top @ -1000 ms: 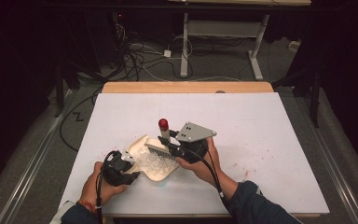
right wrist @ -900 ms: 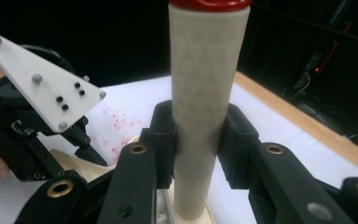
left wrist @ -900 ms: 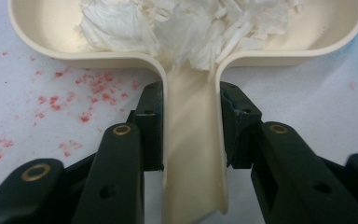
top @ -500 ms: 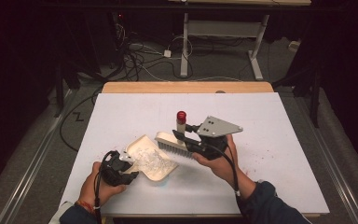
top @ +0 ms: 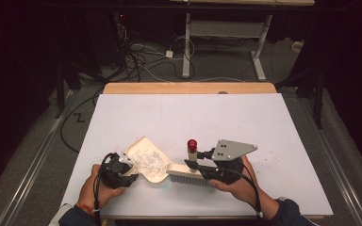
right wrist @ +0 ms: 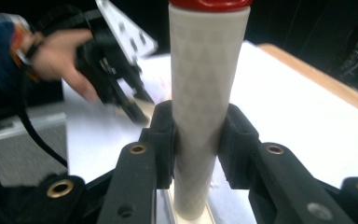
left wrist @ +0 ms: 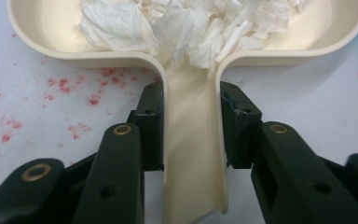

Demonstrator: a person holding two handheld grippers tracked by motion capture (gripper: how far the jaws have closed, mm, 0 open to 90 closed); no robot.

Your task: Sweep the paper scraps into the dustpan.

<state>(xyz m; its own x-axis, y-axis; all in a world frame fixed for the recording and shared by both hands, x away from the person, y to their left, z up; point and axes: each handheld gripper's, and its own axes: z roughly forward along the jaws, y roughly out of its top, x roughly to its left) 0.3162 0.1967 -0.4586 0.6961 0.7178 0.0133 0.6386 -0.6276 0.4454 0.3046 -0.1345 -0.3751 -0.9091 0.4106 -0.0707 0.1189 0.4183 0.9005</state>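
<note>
A cream dustpan (top: 139, 151) holding white paper scraps (top: 150, 162) lies on the white table near its front edge. My left gripper (top: 128, 170) is shut on the dustpan's handle (left wrist: 193, 154), with the pan's bowl (left wrist: 51, 42) and the scraps (left wrist: 177, 28) straight ahead. My right gripper (top: 197, 165) is shut on the white handle (right wrist: 208, 93) of a brush, which stands upright with a red cap (top: 192, 143) on top. The brush's bristle head (top: 187, 174) sits low at the dustpan's right side. The left gripper (right wrist: 116, 88) and its hand appear blurred beyond the brush handle.
The white table top (top: 217, 117) stretches away behind and to the right, with a wooden strip (top: 188, 88) at its far edge. Red specks (left wrist: 65, 84) dot the surface near the dustpan, and fine crumbs (top: 275, 157) lie right of my right hand. Cables and desk legs are on the floor beyond.
My right gripper has carried the brush to the right and toward the front edge, off the dustpan's bowl to its right side. The left gripper and dustpan stayed put.
</note>
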